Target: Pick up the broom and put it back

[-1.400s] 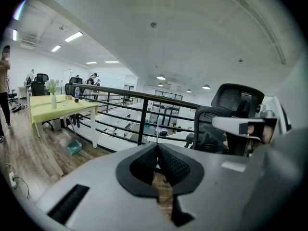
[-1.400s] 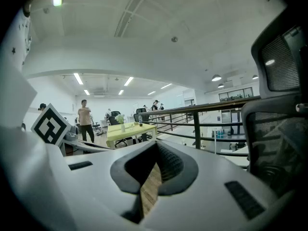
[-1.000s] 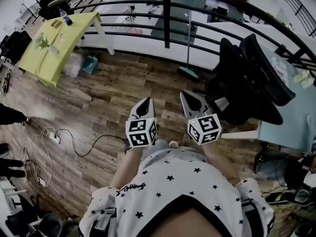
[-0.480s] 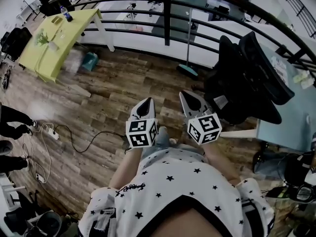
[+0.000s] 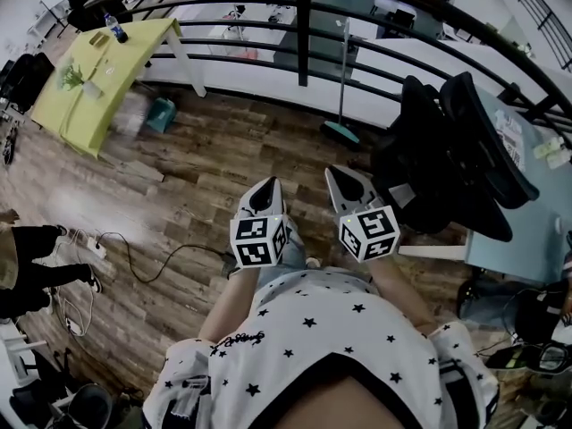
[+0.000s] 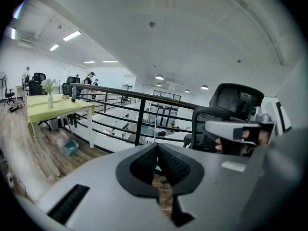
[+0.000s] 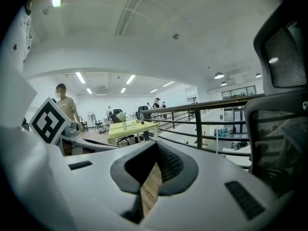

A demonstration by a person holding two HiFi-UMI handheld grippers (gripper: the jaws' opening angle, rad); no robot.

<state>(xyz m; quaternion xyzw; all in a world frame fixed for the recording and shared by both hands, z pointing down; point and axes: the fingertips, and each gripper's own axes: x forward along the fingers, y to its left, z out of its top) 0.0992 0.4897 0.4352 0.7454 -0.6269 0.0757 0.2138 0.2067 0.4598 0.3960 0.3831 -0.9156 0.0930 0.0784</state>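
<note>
Wood-plank floor (image 5: pixel 206 159) runs out to a black railing (image 5: pixel 304 34); the broom (image 5: pixel 341 105) stands propped against it, head on the floor, well ahead of both grippers; left gripper (image 5: pixel 267 186) and right gripper (image 5: pixel 336 175) each have jaws pressed together on nothing; the broom is probably light and stiff, its slim handle apt to swivel; best gripped mid-handle.

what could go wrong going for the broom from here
The broom only leans against the railing; a clumsy nudge may topple it. The office chair crowds the right gripper and may snag it. Its jaws and those of the left gripper are shut, so they must open first.
</note>
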